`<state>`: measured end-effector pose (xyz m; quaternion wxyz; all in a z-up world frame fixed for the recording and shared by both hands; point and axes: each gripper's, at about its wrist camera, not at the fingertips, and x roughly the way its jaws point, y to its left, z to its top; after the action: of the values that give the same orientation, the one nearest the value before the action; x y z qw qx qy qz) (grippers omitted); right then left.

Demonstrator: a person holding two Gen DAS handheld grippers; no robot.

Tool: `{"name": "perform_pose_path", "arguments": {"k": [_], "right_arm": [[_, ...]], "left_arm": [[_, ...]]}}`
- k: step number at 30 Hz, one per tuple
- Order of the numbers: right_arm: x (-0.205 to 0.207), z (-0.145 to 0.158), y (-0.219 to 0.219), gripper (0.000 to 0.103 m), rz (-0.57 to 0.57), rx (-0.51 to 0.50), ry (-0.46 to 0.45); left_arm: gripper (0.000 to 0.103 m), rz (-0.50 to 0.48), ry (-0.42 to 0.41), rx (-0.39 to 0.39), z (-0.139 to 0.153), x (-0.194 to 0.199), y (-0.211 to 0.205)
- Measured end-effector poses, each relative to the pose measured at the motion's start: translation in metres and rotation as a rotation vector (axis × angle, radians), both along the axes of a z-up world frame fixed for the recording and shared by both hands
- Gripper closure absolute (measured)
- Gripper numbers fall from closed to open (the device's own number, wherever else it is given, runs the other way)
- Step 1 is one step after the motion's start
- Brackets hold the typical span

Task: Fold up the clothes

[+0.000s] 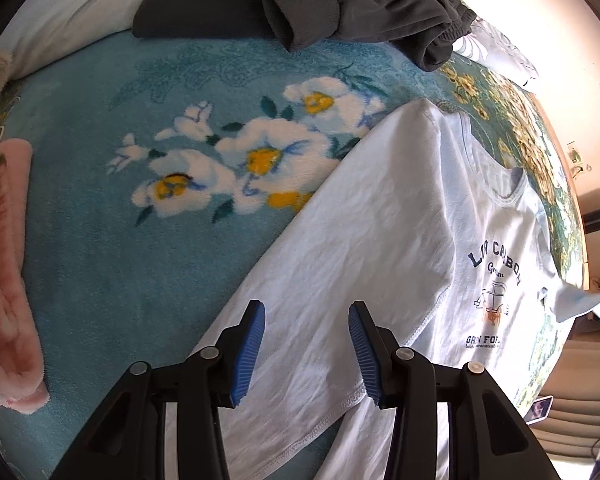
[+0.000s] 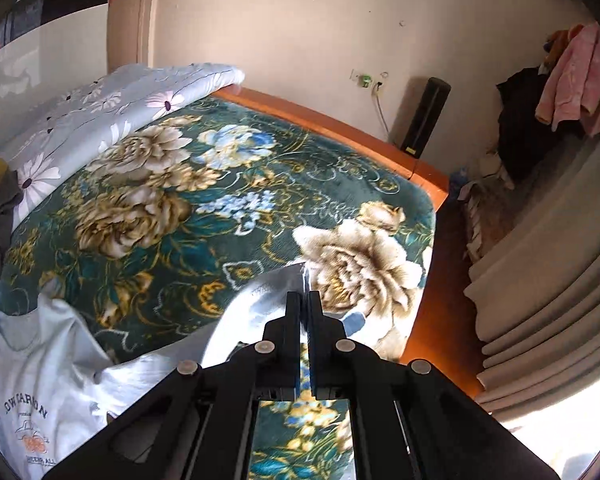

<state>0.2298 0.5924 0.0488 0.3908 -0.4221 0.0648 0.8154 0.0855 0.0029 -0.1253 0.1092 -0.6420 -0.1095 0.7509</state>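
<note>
The right gripper (image 2: 304,296) pinches the shirt (image 2: 40,368) sleeve. The left gripper (image 1: 306,350) hangs half open, holding nothing. A hard pull could drag the shirt crooked.

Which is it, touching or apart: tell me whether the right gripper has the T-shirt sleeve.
Touching. The right wrist view shows the right gripper shut on the T-shirt sleeve, with the pale fabric pinched between its closed fingers and lifted off the floral blanket.

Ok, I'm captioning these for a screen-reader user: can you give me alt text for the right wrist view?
The right hand-held gripper is shut on a sleeve of a pale T-shirt, lifting it off a dark green flowered blanket on a bed. A folded daisy-print quilt lies at the bed's far end, with curtains to the right.
</note>
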Motion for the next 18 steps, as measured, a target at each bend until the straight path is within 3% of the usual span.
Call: {"name": "perform_pose_path", "arguments": {"k": [6, 10, 15, 18], "right_arm": [[0.015, -0.043, 0.016, 0.100, -0.023, -0.025, -0.098], [0.017, -0.061, 0.019, 0.100, -0.041, -0.083, -0.113], [-0.017, -0.021, 0.008, 0.100, 0.060, -0.052, -0.020], [-0.035, 0.020, -0.002, 0.100, 0.127, -0.040, 0.112]], "left_arm": [[0.056, -0.001, -0.003, -0.013, 0.000, -0.004, 0.002], [0.056, 0.000, -0.004, -0.021, 0.001, -0.008, 0.004], [0.056, -0.009, 0.014, -0.027, 0.006, -0.013, 0.012], [0.056, -0.009, 0.016, -0.026, 0.007, -0.015, 0.016]]}}
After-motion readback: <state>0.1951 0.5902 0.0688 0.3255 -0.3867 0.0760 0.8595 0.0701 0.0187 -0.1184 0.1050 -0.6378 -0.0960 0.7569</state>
